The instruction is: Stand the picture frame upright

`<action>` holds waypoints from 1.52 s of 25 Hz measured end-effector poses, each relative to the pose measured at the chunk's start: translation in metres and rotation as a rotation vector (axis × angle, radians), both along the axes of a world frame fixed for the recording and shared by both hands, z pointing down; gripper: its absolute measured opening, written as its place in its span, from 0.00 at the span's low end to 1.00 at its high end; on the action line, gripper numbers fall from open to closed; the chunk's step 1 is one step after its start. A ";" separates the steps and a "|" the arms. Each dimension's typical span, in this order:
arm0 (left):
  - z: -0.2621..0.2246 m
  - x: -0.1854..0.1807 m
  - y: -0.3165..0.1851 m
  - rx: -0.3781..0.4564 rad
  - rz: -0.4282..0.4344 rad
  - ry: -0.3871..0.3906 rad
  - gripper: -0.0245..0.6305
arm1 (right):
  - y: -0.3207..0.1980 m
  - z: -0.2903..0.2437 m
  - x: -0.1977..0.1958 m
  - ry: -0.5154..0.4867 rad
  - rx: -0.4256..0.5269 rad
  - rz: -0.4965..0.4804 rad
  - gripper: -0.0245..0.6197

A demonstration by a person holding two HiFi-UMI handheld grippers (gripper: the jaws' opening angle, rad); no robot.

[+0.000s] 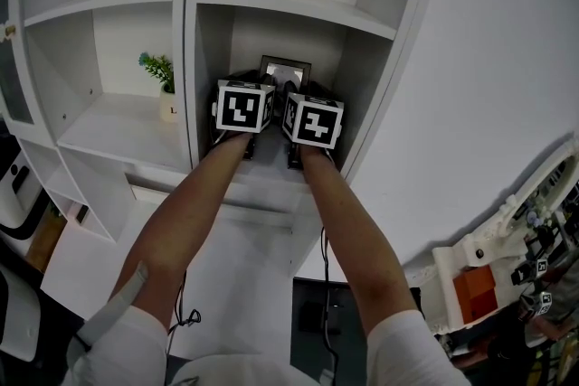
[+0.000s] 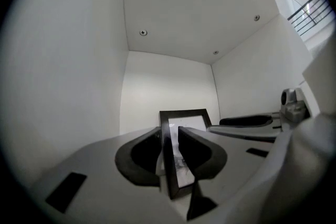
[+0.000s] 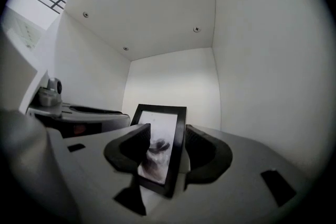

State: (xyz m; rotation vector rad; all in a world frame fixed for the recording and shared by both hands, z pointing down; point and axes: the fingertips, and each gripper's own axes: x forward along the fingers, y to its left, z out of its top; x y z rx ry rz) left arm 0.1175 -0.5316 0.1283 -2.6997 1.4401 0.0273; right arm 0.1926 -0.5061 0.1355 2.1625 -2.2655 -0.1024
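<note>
Black rectangular picture frame (image 2: 190, 122) stands toward the back edge of the white shelf (image 1: 271, 181). The left tool (image 2: 169, 135) pinches 1 side; the right tool (image 3: 169, 140) is spread around the other.

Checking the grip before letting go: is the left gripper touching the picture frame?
Touching. The left gripper view shows the left gripper clamped on the near edge of the picture frame, with no gap.

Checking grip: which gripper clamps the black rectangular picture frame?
The left gripper: its jaws pinch the black picture frame; the right gripper stands open around it.
</note>
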 end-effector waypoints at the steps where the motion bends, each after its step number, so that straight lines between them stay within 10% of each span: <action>1: -0.002 0.000 0.005 0.002 0.007 0.017 0.17 | 0.004 -0.002 -0.002 0.013 0.011 -0.003 0.35; 14: -0.014 -0.001 0.086 0.137 0.071 -0.013 0.16 | 0.077 -0.015 -0.041 0.111 0.118 -0.110 0.05; 38: 0.028 -0.133 0.255 0.312 0.163 0.100 0.07 | 0.256 0.003 -0.059 -0.003 0.298 -0.259 0.05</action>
